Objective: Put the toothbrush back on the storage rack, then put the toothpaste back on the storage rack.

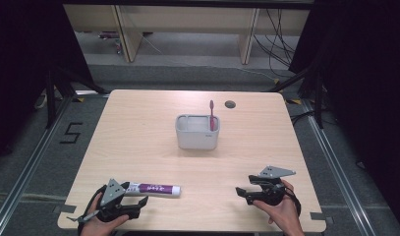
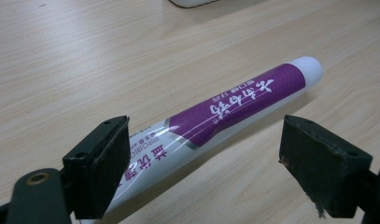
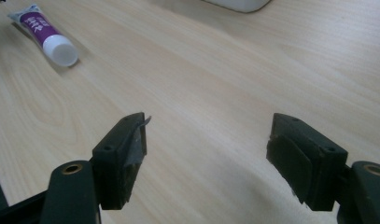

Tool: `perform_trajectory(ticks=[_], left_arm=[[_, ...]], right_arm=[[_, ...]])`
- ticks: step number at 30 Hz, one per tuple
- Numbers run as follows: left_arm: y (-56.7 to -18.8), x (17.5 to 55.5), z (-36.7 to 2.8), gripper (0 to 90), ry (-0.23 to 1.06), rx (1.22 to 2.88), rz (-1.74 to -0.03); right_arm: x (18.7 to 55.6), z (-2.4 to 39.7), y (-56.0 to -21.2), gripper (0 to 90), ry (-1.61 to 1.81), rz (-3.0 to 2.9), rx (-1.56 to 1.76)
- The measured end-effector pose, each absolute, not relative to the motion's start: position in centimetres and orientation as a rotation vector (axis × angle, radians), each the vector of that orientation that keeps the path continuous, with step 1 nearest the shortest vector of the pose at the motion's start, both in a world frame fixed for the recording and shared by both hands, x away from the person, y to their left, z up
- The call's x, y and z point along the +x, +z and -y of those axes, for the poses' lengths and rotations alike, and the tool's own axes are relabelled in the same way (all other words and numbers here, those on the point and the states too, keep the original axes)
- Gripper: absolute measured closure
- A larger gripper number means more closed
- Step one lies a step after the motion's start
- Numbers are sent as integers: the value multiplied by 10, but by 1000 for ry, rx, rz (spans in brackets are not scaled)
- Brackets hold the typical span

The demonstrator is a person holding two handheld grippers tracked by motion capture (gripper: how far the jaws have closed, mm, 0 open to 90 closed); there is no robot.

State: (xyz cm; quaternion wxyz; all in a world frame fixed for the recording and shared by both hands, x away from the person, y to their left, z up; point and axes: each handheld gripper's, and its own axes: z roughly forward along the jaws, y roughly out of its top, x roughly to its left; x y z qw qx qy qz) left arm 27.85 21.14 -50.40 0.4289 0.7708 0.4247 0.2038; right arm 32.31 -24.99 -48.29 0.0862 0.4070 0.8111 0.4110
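Fingers [image 2: 101,168] of left gripper [image 1: 138,202] spread wide, pads clear of the tube [image 2: 215,116], gripping nothing. In the left gripper view, tube running from lower left to upper right, tail end passing close by the left pad, white cap at upper right, purple band with white print facing up. Lying flat on the table [image 1: 138,128]. In the high view, left gripper at lower left of frame, held by a hand [image 1: 97,223] at the table's near edge; tube just above and right of it, cap pointing right.

At frame centre, a grey bin [image 1: 197,132] standing upright, with a red toothbrush [image 1: 212,115] leaning up at its right end. Dark round hole [image 1: 230,104] in the table just upper right of the bin.

At lower right, right gripper [image 1: 242,192] in the other hand [image 1: 283,211], pointing left, well apart from tube and bin. Fingers [image 3: 122,163] wide apart too, bare wood between them. Tube small at upper left of the right gripper view, cap nearest.
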Motion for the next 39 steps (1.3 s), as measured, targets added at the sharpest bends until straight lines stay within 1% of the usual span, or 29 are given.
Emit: perform_trajectory(ticks=[2,4,6,7,19,23,25,26,28,30,31,32,34,35,37,39], left_arm=[[-505,279,-211,161,505,1922,-1053],[-504,279,-212,161,510,1924,-1057],[-504,280,-213,161,511,1927,-1055],[-505,279,-212,162,506,1929,-1061],[-504,276,-214,177,507,1931,-1045],[-503,275,-214,232,491,1919,-1047],[-504,275,-214,242,481,1925,-1047],[-504,275,-213,288,465,1925,-1046],[-504,274,-213,334,458,1942,-1042],[-503,274,-214,434,451,1962,-1033],[-504,271,-213,491,435,1962,-1017],[-503,270,-214,560,448,1978,-999],[-503,269,-214,688,450,1983,-992],[-505,270,-215,778,467,1985,-990],[-505,271,-218,862,469,2001,-1000],[-506,274,-220,895,487,2019,-1011]], right_arm=[[322,252,-485,287,1231,-2420,1183],[316,253,-485,287,1220,-2425,1231],[316,256,-486,287,1201,-2412,1176],[312,256,-487,287,1220,-2423,1231],[304,261,-491,287,1164,-2438,1214],[303,260,-491,286,1166,-2436,1222],[303,260,-491,287,1168,-2437,1225],[303,260,-492,286,1185,-2442,1227],[303,261,-492,287,1189,-2465,1235],[303,261,-491,287,1177,-2459,1226],[304,263,-491,286,1158,-2451,1196],[304,263,-491,286,1161,-2455,1191],[302,260,-491,287,1195,-2458,1251],[301,259,-491,287,1175,-2434,1251],[300,259,-490,287,1163,-2445,1270],[302,259,-491,287,1174,-2451,1227]])
